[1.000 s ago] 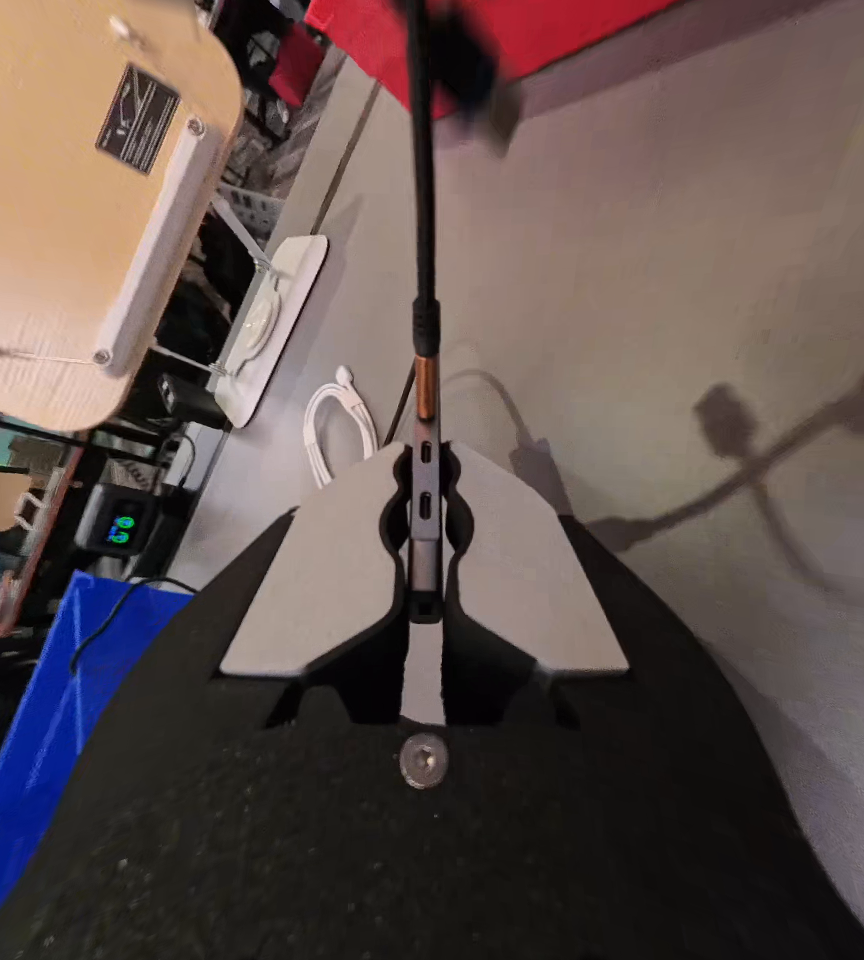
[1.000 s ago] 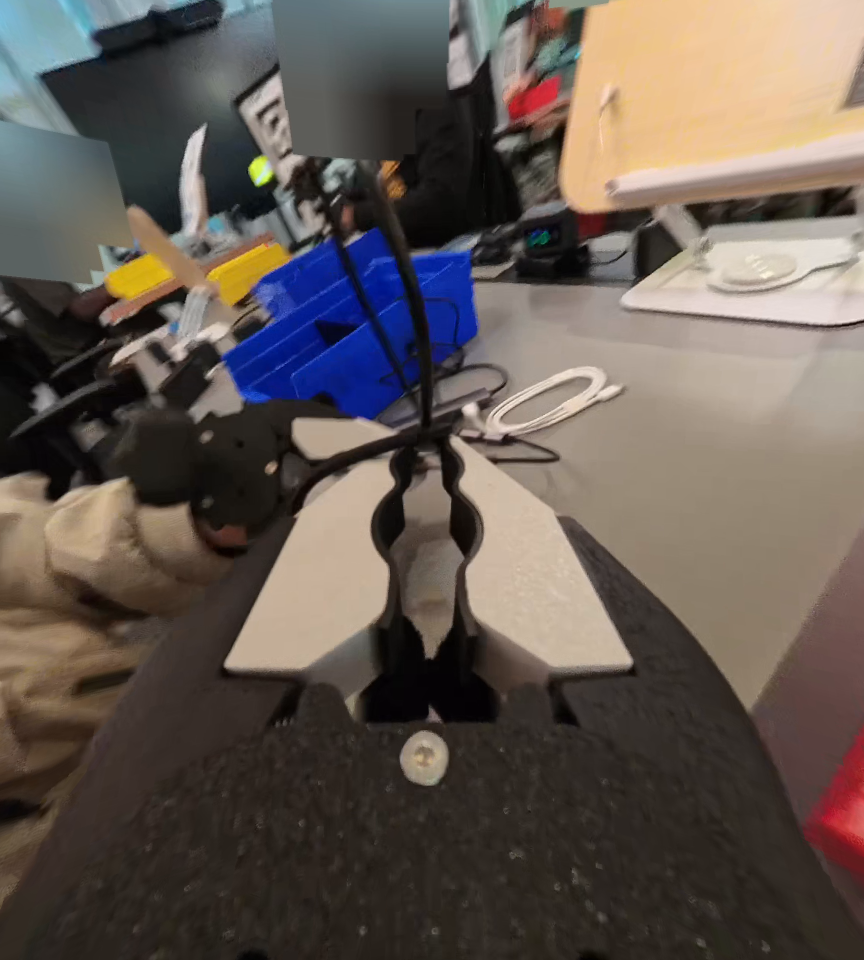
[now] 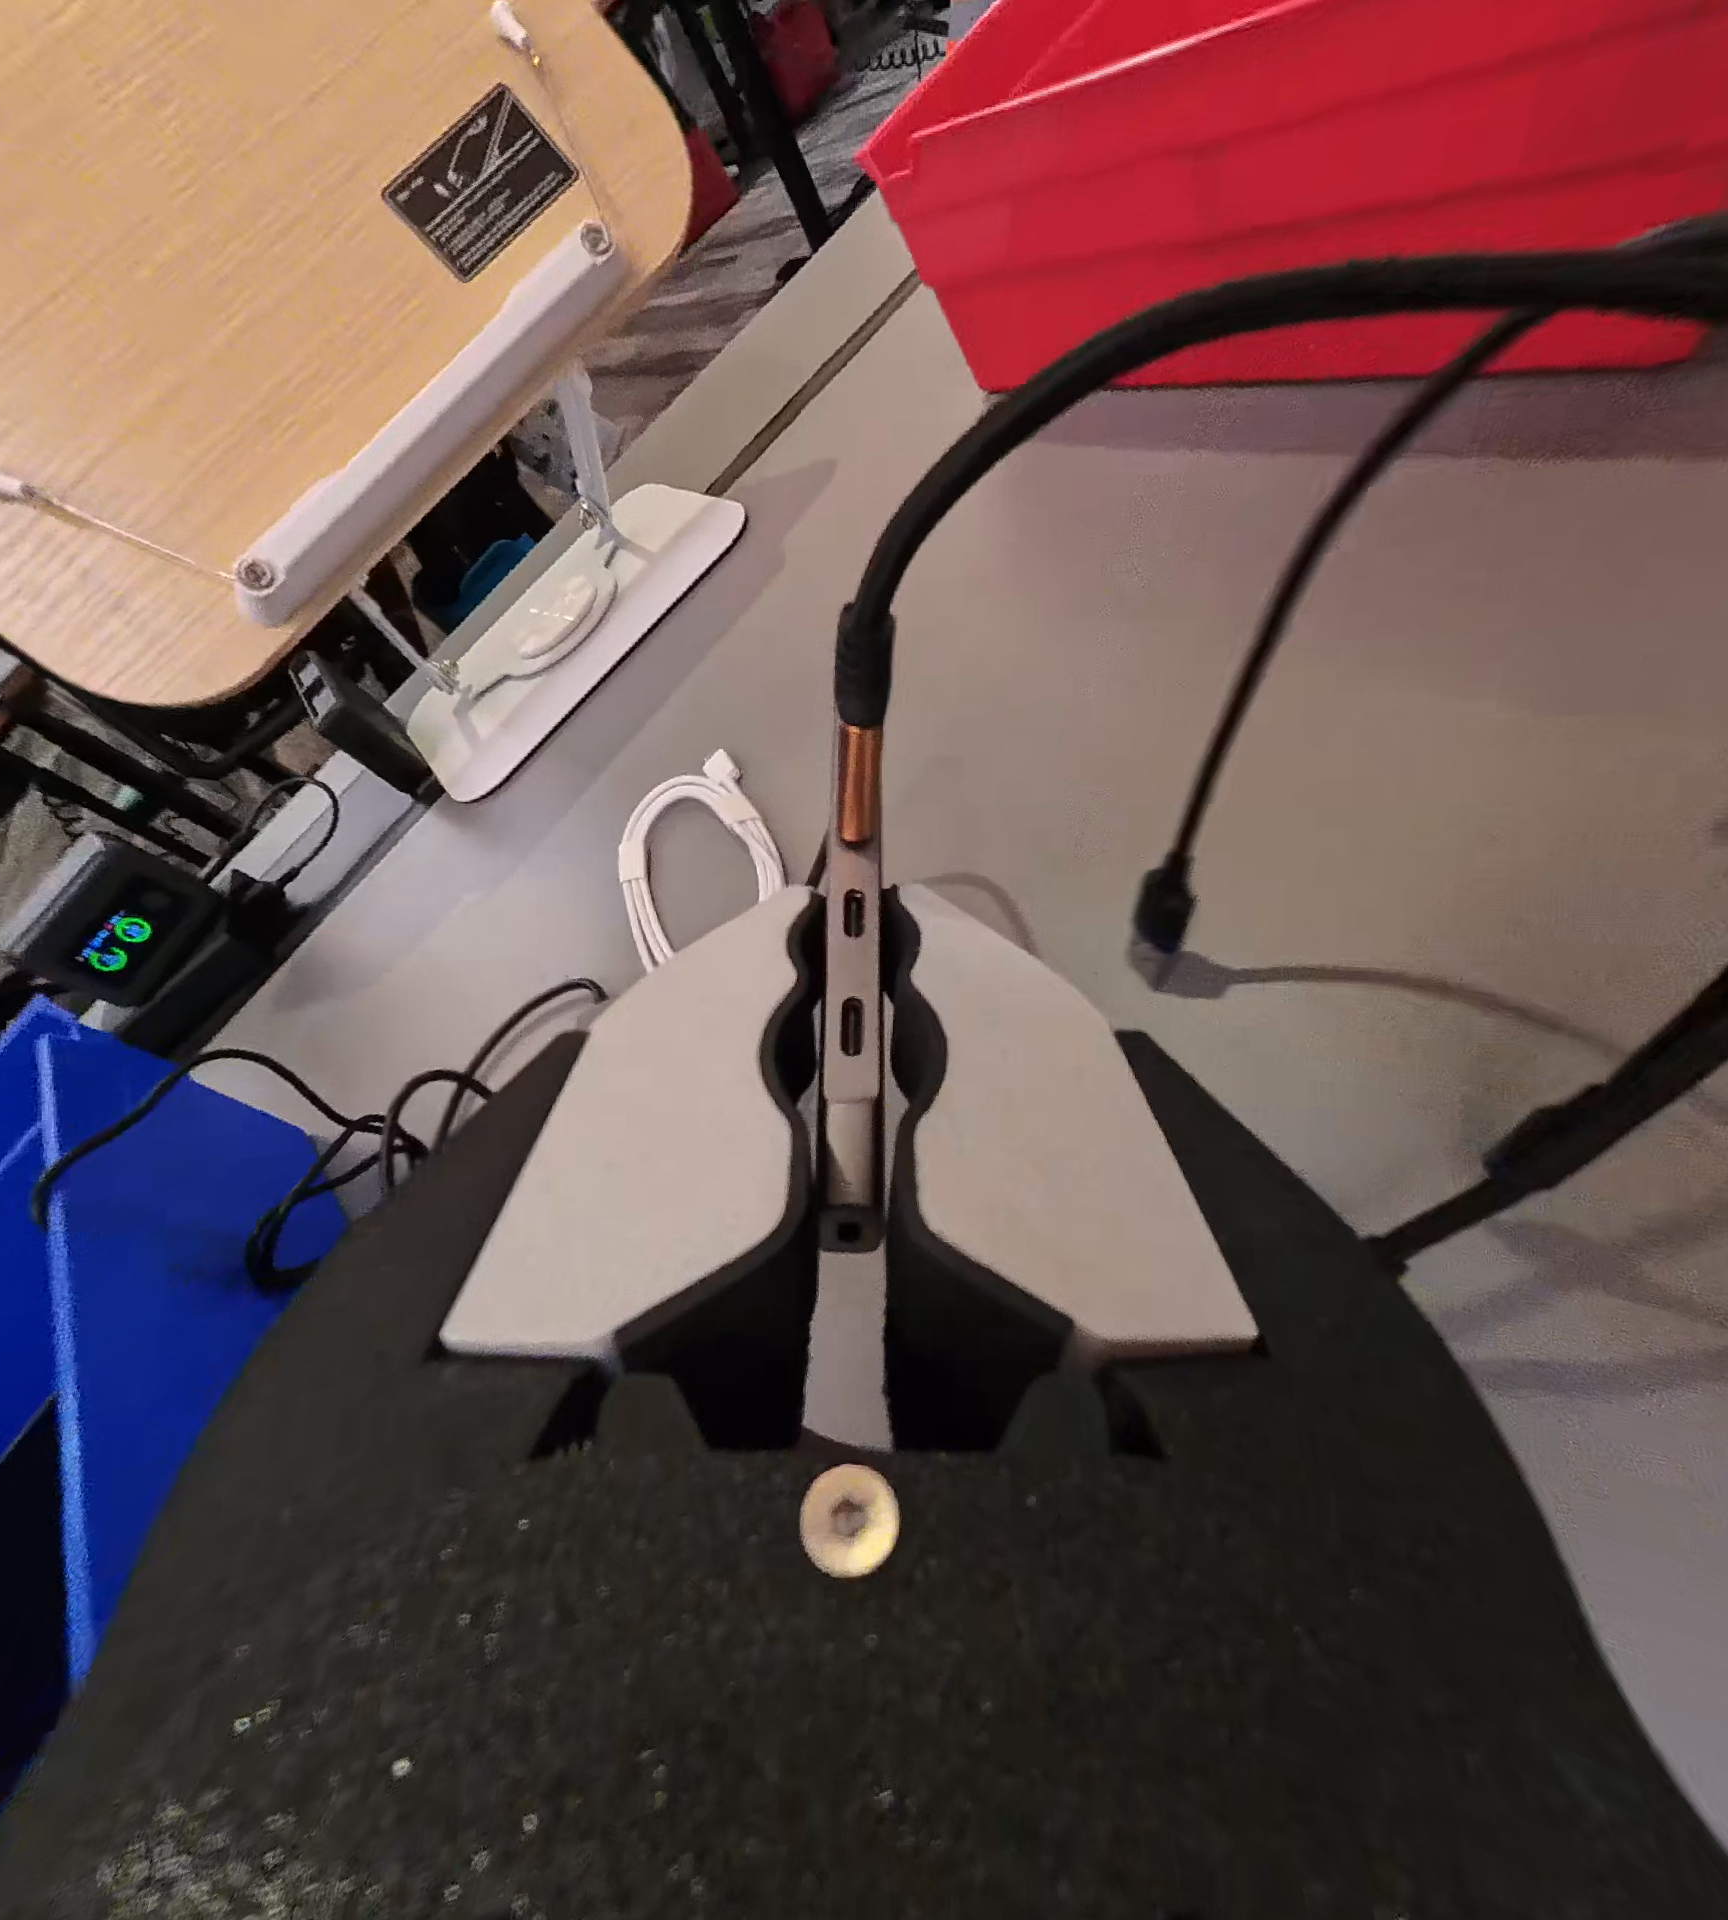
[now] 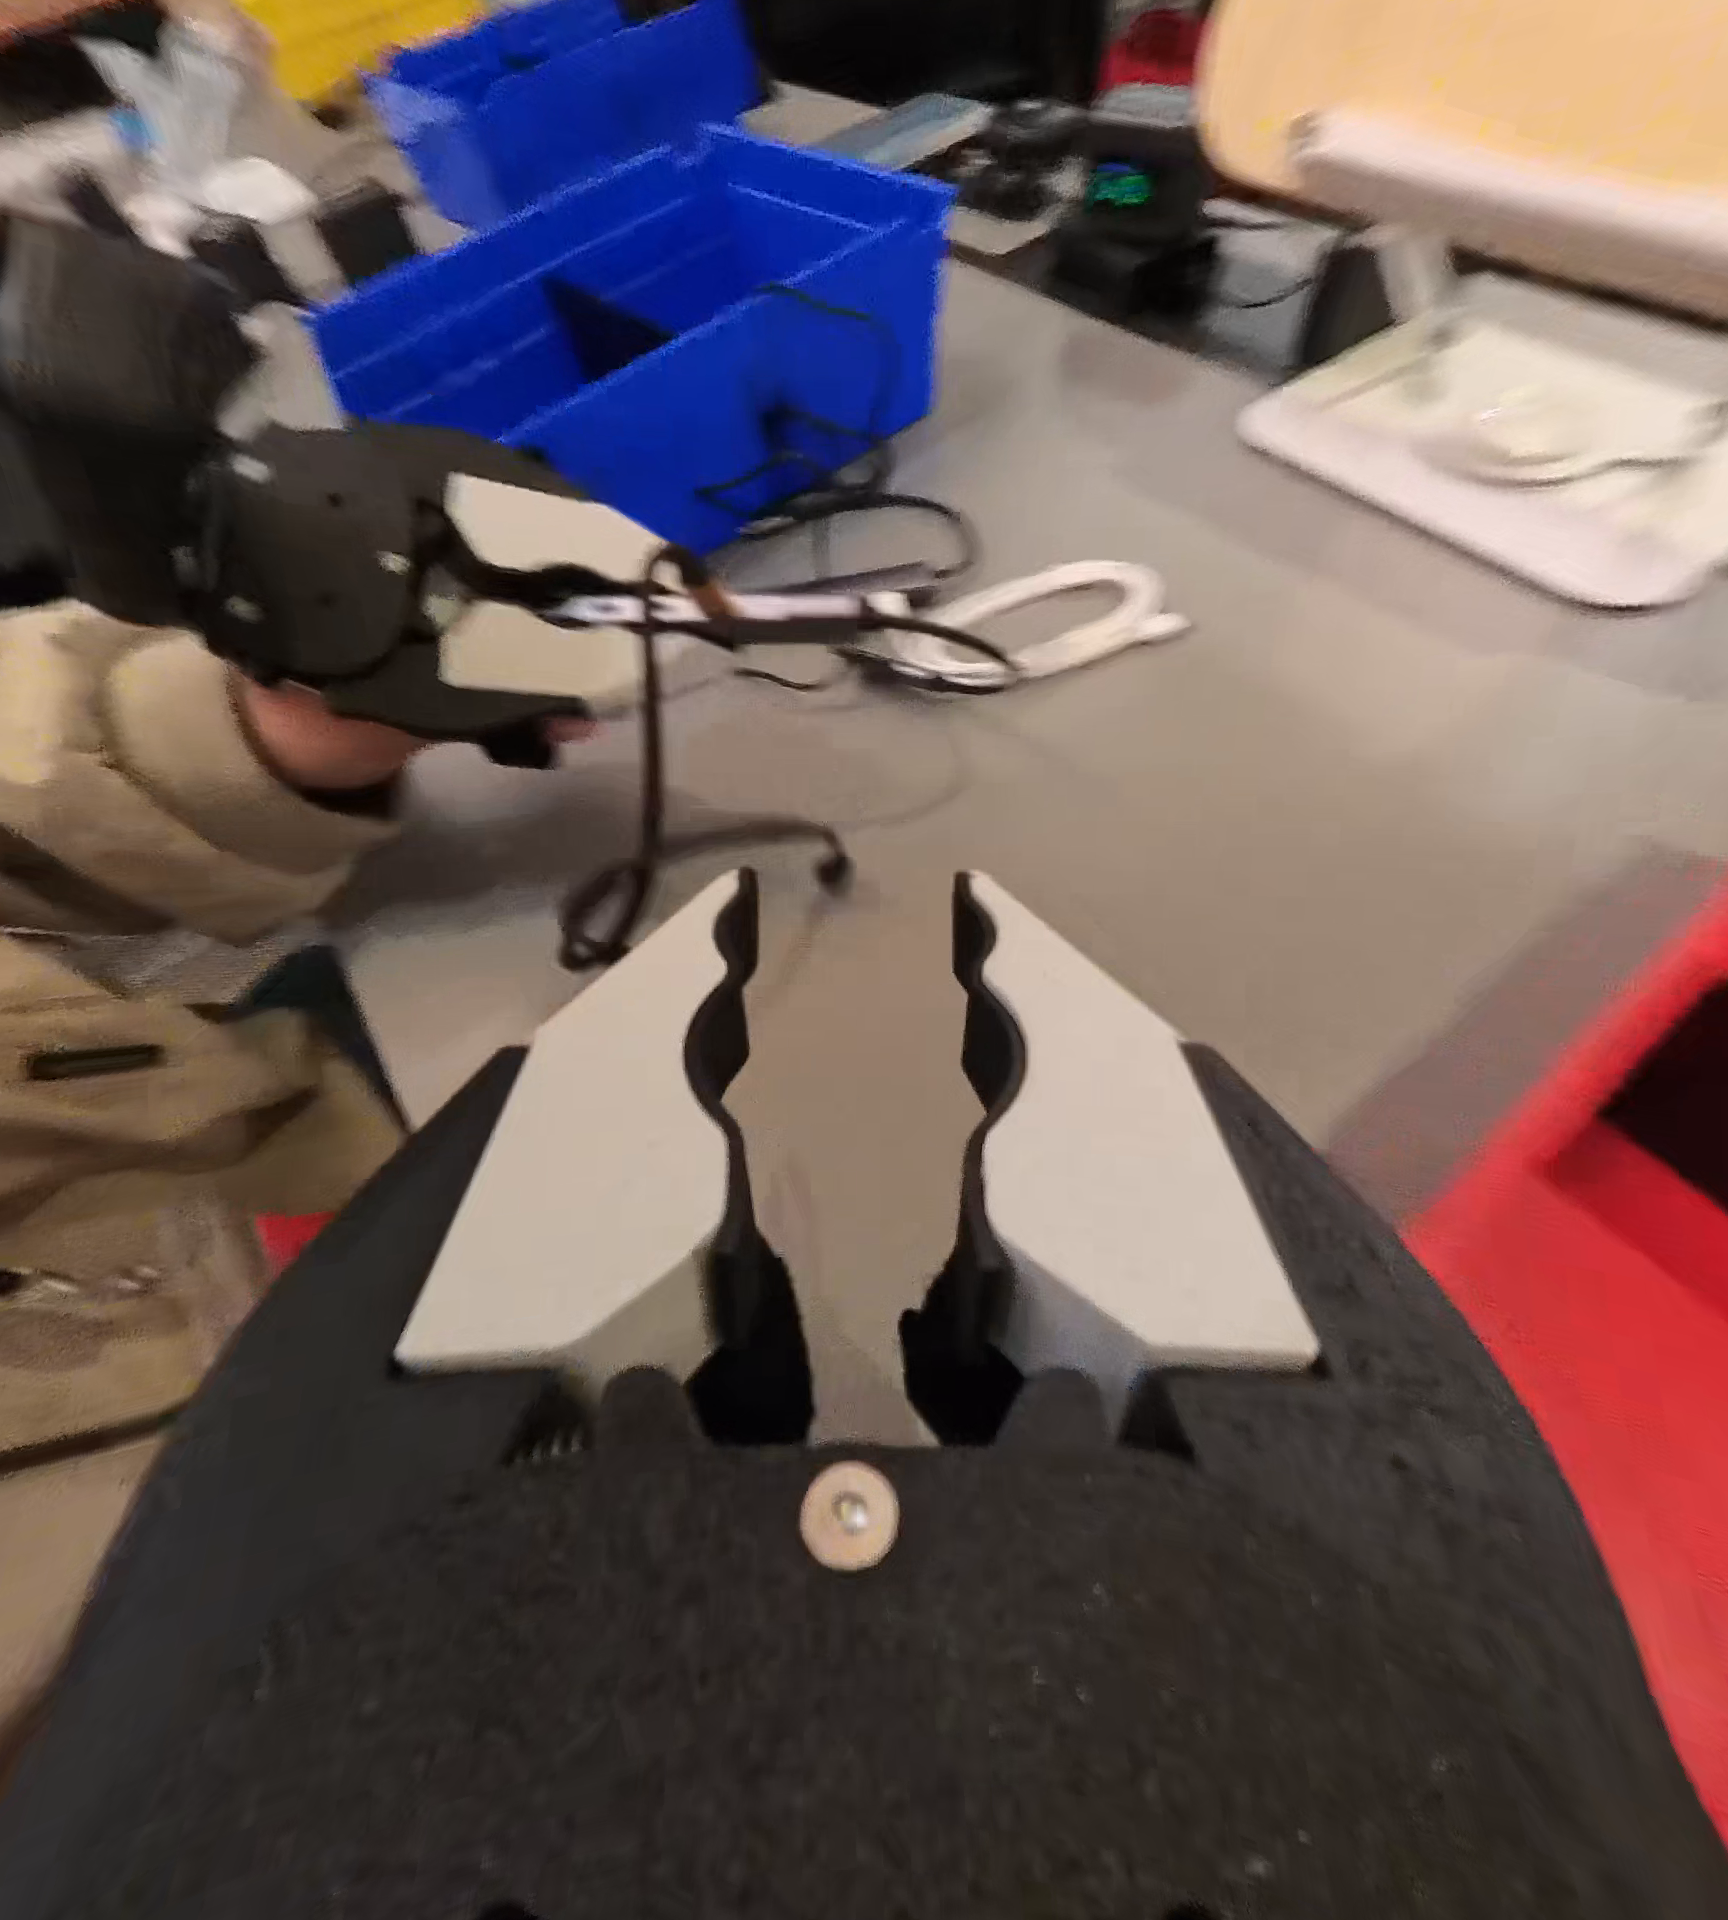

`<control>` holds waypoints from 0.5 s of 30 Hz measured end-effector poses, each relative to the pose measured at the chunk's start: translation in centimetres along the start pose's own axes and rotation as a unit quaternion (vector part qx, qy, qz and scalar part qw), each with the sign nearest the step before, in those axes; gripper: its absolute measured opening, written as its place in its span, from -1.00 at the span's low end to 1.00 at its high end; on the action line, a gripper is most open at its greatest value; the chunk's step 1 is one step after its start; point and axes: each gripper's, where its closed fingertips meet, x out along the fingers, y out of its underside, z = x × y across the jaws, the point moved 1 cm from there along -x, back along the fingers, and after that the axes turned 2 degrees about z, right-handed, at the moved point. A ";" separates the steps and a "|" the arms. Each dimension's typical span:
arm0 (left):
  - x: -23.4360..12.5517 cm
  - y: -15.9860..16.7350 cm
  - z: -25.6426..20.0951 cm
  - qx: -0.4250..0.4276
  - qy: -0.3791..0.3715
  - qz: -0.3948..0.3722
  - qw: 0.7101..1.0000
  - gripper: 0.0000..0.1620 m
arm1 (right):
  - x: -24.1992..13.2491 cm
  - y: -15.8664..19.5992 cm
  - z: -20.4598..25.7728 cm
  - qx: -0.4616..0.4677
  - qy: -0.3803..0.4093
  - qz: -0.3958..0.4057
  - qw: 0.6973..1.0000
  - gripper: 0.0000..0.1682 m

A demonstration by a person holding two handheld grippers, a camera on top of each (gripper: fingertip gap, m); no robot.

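L gripper (image 3: 852, 914) clamped on grey USB-C hub (image 3: 852, 997), held edge-up above grey table (image 3: 1203, 644); its black cable (image 3: 1047, 384) arcs up & right, thin plug end (image 3: 1166, 883) dangling. R gripper (image 4: 855, 883) wide apart, holding nothing, over bare table, well apart from hub. White coiled cable (image 3: 699, 852) just beyond hub; blue bin (image 3: 60, 1195) left, red bin (image 3: 1307, 177) far right.

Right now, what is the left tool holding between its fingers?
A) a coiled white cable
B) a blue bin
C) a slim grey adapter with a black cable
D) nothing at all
C: the left tool is shut on the grey adapter, whose black cable curves up and away; the white cable lies on the table beyond.
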 end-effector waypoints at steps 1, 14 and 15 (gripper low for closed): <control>-0.1 -0.1 0.0 0.007 -0.004 -0.001 1.000 -0.88 | 1.4 -0.1 1.1 0.021 -0.036 -0.002 0.999 -0.56; -0.2 0.5 0.1 0.029 -0.008 0.009 1.000 -0.88 | 0.9 6.7 4.7 -0.034 -0.191 0.083 0.978 -0.47; -0.2 0.5 0.1 0.024 -0.006 0.009 1.000 -0.89 | 1.5 7.5 5.5 -0.041 -0.191 0.084 0.977 -0.47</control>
